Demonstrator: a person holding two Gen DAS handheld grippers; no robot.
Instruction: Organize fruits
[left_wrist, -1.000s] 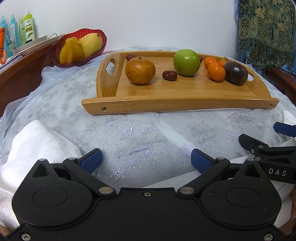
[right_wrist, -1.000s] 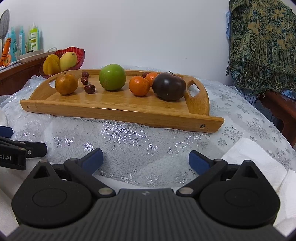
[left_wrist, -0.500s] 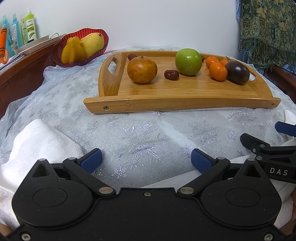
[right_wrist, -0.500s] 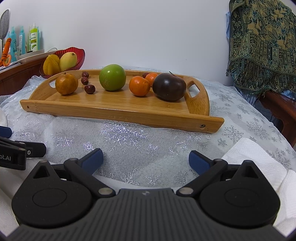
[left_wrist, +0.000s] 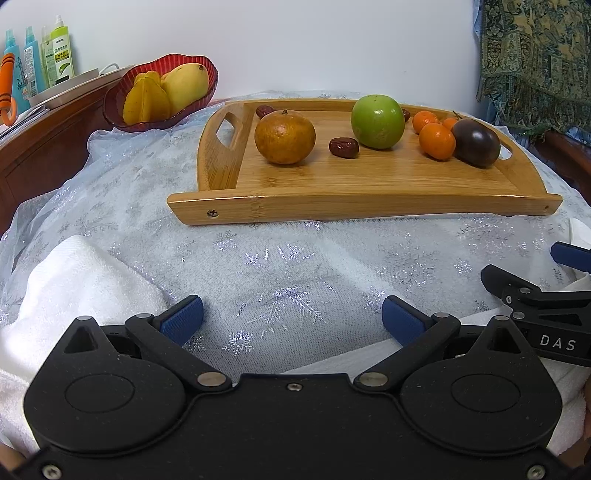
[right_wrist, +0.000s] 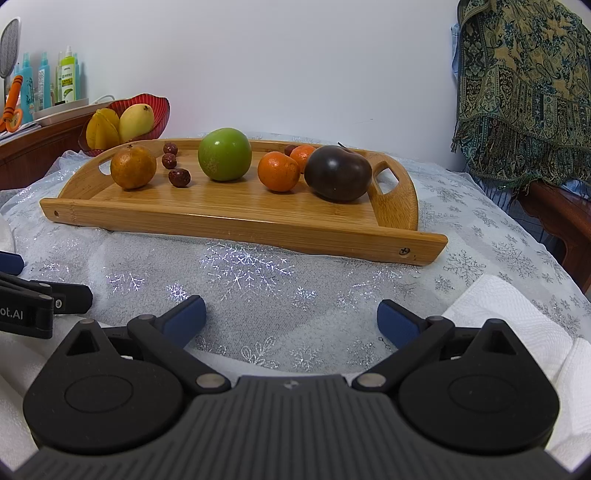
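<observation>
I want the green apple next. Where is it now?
The green apple sits mid-tray toward the back in both views, between a date on its left and the tangerines on its right.

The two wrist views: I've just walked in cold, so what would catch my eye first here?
The bamboo tray on the snowflake cloth draws the eye, with a big green apple in its middle, a brownish orange towards its left end and a dark purple fruit by its right handle. Behind its left end sits a red bowl of yellow fruit. Both grippers wait low in front, jaws open and empty.
</observation>
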